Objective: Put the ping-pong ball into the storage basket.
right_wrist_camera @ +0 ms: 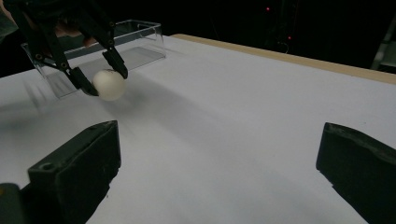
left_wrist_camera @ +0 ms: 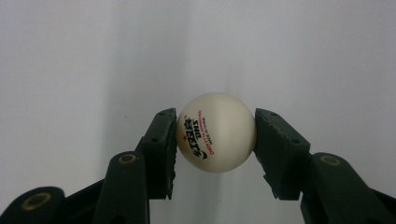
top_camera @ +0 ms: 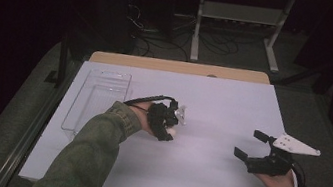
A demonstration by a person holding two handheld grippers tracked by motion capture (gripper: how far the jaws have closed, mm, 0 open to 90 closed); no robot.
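- Two fingers of the left gripper (left_wrist_camera: 215,135) are pinching a white ball (left_wrist_camera: 216,132) at its middle.
- Right gripper (top_camera: 253,145) is resting wide open.
- Keeping the squeeze even should stop slipping.

Two black jaws are seen wide apart at the bottom, nothing between them. At far left, a white ball (right_wrist_camera: 109,84) is clamped by the left gripper (right_wrist_camera: 102,80), just above the white table (right_wrist_camera: 224,121). Behind it stands a clear box (right_wrist_camera: 135,44).
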